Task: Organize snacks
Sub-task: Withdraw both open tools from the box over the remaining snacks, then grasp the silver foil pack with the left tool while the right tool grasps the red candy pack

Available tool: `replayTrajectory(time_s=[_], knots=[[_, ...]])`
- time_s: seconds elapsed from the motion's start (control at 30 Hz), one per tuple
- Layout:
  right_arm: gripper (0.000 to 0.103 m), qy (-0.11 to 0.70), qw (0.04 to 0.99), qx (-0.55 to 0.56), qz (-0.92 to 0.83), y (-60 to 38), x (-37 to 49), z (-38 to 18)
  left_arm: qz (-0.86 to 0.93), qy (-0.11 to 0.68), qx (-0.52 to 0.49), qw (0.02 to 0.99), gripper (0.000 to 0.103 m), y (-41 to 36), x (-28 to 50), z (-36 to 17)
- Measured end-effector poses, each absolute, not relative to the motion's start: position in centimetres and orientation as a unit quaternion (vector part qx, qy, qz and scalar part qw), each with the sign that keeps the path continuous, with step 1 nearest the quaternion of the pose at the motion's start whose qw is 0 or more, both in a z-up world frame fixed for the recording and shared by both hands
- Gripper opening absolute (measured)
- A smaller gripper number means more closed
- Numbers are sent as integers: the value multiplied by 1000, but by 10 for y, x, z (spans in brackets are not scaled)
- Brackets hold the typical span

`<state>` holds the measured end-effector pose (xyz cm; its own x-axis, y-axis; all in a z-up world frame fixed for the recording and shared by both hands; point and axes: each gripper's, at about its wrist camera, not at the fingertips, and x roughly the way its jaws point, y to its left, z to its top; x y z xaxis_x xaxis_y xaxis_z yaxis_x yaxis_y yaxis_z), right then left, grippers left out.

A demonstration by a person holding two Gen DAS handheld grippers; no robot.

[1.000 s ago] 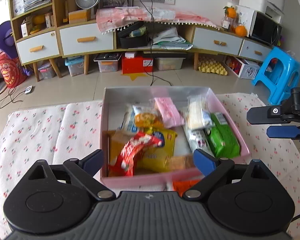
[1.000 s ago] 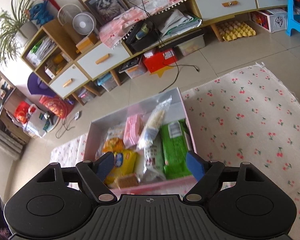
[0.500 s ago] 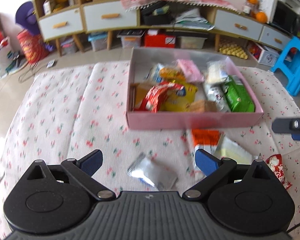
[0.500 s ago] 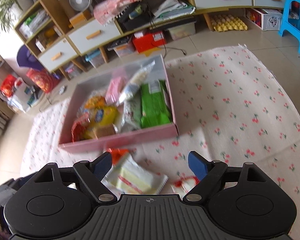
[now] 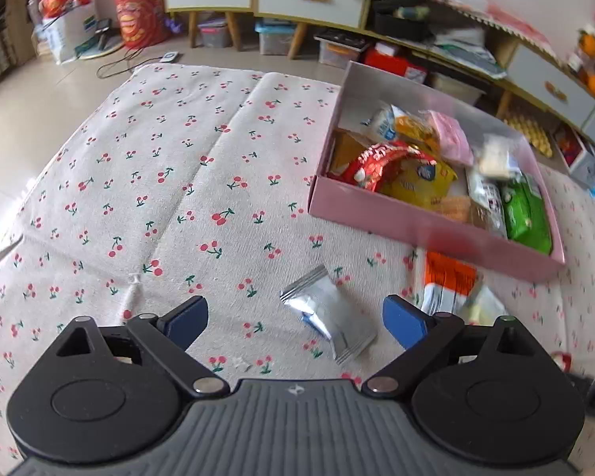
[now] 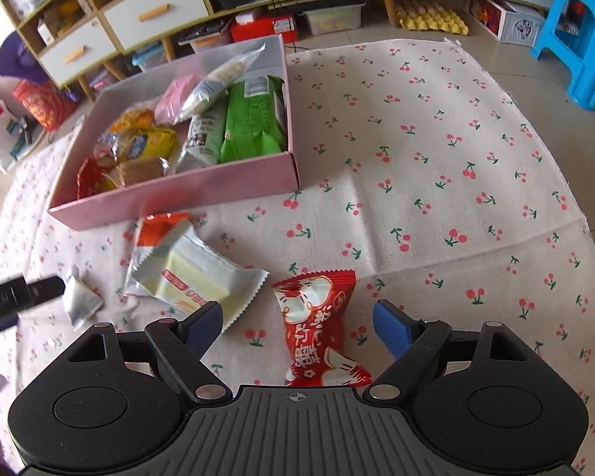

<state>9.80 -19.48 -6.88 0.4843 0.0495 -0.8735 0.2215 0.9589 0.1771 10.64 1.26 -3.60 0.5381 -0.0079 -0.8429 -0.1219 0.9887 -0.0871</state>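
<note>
Snacks loose on the cloth: four packets lie outside the pink box (image 6: 186, 194), all near its front wall on the cherry-print cloth (image 6: 436, 150).
Red packet (image 6: 317, 325): lower middle of the right wrist view, directly ahead of the right gripper (image 6: 296, 323) and between its two blue pads; no pad touches it.
Red packet, long axis: runs roughly up and down the frame, along the gripper's pointing line, so the pads face its long sides.
Right gripper state: spread wide, nothing pinched.
Silver packet (image 5: 329, 317): lower middle of the left wrist view, ahead of the left gripper (image 5: 295, 319), lying nearer the right-hand pad than the left-hand one.
Silver packet, long axis: slants from upper left to lower right of the frame.
Left gripper state: jaws closing, the silver packet between them and untouched.
Nearer hand: right for the red packet, left for the silver one.
Other loose packets: a pale yellow-and-white packet (image 6: 194, 277) overlaps an orange-topped packet (image 6: 158, 230), left of the red packet.
Red packet, look: glossy red wrapper, white cartoon print, crimped ends.
Silver packet, look: small plain foil pouch, creased, a blue patch on one side.
Pink box contents: already crowded with packets, green, yellow and red among them.
</note>
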Motion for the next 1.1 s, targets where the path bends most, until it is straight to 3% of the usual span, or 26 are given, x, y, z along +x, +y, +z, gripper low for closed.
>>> replayTrajectory(time_s=[0.5, 0.83, 1.1], knots=[[85, 534, 837, 104, -58, -196, 104, -84, 84, 484, -75, 868, 64, -3, 110, -62], [84, 546, 829, 103, -61, -201, 102, -91, -15, 482, -4, 876, 34, 0, 99, -57], [84, 548, 830, 83, -59, -197, 101, -93, -95, 497, 28, 862, 24, 8, 95, -57]])
